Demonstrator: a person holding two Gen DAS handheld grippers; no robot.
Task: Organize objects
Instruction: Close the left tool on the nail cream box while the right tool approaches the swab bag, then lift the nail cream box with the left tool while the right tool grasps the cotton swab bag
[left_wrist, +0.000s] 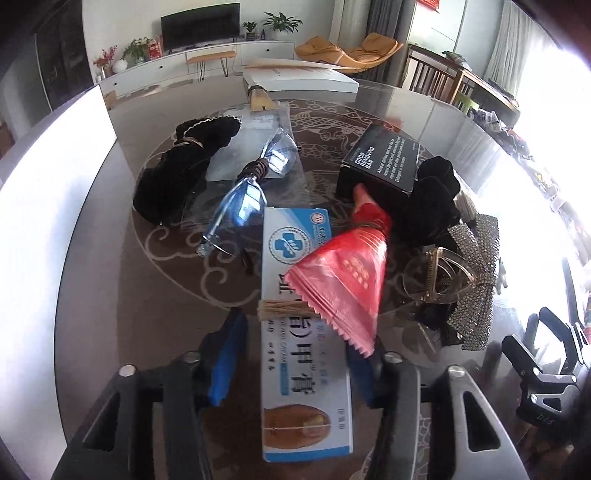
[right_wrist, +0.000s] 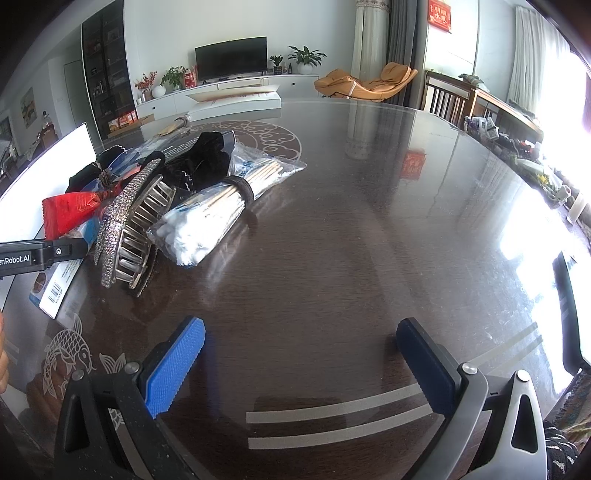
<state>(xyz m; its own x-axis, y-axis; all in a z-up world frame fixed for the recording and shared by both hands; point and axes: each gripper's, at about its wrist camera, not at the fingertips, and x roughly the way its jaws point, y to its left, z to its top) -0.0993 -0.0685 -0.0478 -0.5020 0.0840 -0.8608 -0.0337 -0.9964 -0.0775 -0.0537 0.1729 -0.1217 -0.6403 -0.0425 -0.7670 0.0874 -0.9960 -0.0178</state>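
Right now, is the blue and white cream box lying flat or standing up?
Lying flat. The cream box rests on its broad face on the table, printed side up, between the left tool's blue pads, with a red packet across it.

Clutter (right_wrist: 147, 206) left; bare table (right_wrist: 369, 240) right

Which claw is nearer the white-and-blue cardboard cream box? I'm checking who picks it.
Left. The left claw straddles the box; the right claw hangs over bare table, well aside.
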